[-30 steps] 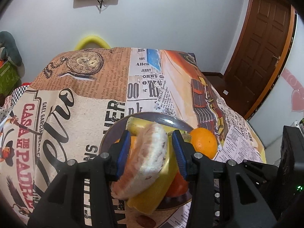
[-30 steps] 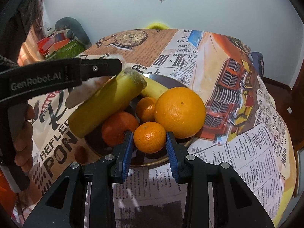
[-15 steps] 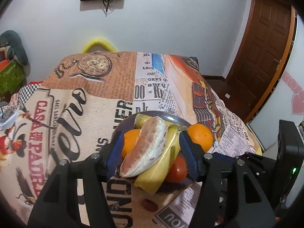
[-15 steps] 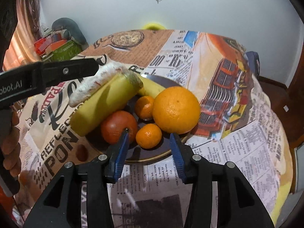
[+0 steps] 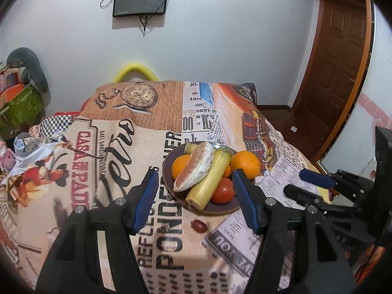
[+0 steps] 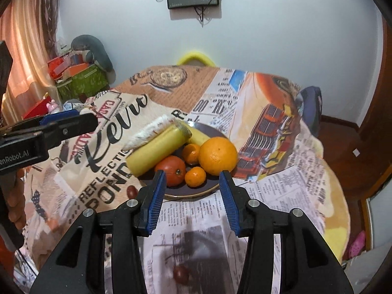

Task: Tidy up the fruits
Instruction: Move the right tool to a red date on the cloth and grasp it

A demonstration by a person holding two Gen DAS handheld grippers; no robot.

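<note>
A dark plate (image 5: 221,208) (image 6: 210,188) on the printed tablecloth holds a pomelo wedge (image 5: 194,170) (image 6: 149,129) lying on a banana (image 5: 210,180) (image 6: 158,150), a big orange (image 5: 245,164) (image 6: 217,155), another orange (image 5: 180,166), a tomato (image 5: 222,191) (image 6: 171,172) and small mandarins (image 6: 195,176). My left gripper (image 5: 196,194) is open and empty, back from the plate. My right gripper (image 6: 192,187) is open and empty at the plate's near rim. Small dark red fruits lie on the cloth (image 5: 199,225) (image 6: 131,191) (image 6: 180,274).
The right gripper shows at the right of the left wrist view (image 5: 316,183); the left gripper shows at the left of the right wrist view (image 6: 49,127). A green box with clutter (image 6: 83,80) stands left of the table. A door (image 5: 343,73) is at right.
The left gripper let go of the pomelo wedge, the right gripper let go of the small mandarin. Both opened and drew back from the plate.
</note>
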